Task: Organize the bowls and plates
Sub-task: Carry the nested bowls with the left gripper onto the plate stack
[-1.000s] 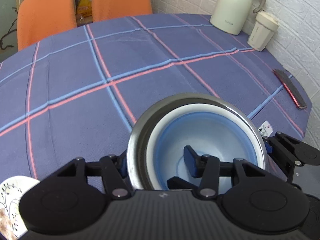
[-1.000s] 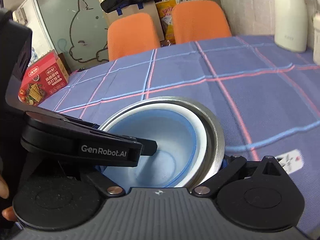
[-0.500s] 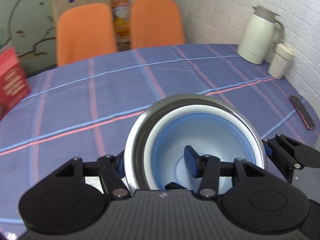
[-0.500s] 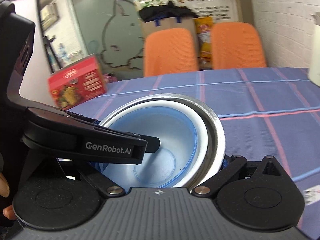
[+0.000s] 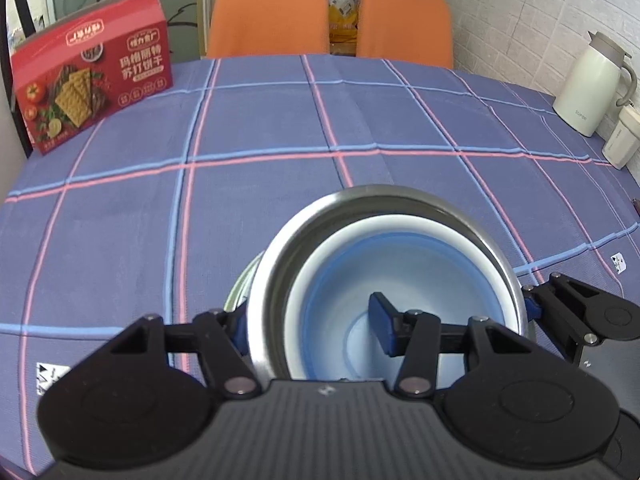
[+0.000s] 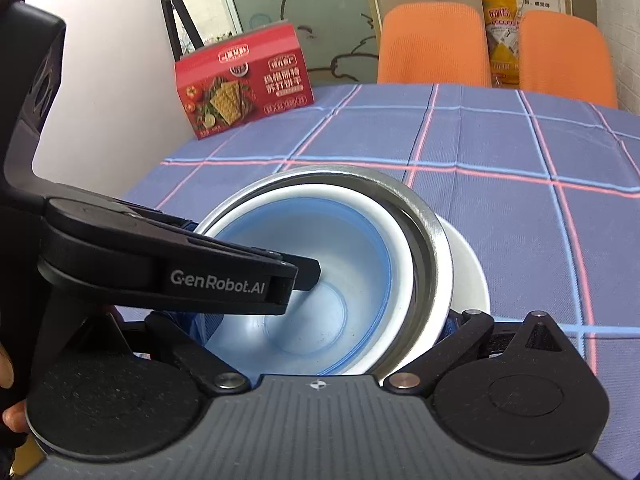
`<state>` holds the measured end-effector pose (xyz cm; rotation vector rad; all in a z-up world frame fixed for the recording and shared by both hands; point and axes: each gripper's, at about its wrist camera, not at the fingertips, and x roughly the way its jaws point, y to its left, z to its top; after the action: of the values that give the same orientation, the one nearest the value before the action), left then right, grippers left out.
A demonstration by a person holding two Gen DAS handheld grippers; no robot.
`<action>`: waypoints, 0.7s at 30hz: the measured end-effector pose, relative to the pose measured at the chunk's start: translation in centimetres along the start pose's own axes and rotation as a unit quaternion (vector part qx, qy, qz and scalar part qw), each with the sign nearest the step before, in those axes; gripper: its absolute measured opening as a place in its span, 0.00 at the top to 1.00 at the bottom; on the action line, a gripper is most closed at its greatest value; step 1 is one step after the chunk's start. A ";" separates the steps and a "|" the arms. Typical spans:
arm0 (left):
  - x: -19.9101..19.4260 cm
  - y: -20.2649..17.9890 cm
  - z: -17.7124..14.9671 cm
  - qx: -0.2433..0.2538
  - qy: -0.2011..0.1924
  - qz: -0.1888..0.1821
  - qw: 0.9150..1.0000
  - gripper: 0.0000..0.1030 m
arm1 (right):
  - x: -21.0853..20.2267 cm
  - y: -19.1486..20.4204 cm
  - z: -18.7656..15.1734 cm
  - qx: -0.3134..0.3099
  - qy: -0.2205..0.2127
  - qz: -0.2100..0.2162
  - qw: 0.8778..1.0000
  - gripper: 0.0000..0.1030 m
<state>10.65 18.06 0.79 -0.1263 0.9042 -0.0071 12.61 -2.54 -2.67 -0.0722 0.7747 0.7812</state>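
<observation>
Steel bowl [image 5: 280, 264] with blue bowl [image 5: 404, 280] nested, both grippers pinching opposite rims: left gripper [image 5: 312, 320], right gripper [image 6: 320, 320]. Over white plate [image 6: 468, 272]. Uneven lowering could tilt the stack and slip it.

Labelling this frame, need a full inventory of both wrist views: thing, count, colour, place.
steel bowl: 1, silver, near table edge, held by both claws
inner bowl: 1, white rim and blue inside, nested in the steel bowl
plate: 1, white, under the bowls; contact unclear
tablecloth: 1, purple with pink and blue lines, over the table
cracker box: 1, red, far left of table
chairs: 2, orange, behind table
jug: 1, cream, far right by wall
cup: 1, cream, beside jug
snack bag: 1, yellow, between chairs
left claw: 1, black, gripping the bowls' left rim
right claw: 1, black, at the right rim
</observation>
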 end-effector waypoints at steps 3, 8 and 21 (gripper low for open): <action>-0.1 0.1 -0.1 0.000 -0.008 -0.009 1.000 0.50 | 0.0 0.2 0.0 -0.011 -0.004 -0.009 1.000 0.14; -0.2 0.5 -0.5 -0.009 -0.020 -0.028 0.999 0.32 | 0.2 0.6 -0.2 -0.030 -0.002 -0.020 0.999 0.16; -3.3 0.7 0.1 -0.016 -0.094 0.014 0.995 0.23 | -2.8 -0.7 0.6 -0.012 -0.090 -0.071 0.993 0.16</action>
<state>8.67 18.96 3.38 -0.1421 0.7184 0.0448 12.16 -4.55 -0.57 -0.0775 0.5822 0.6520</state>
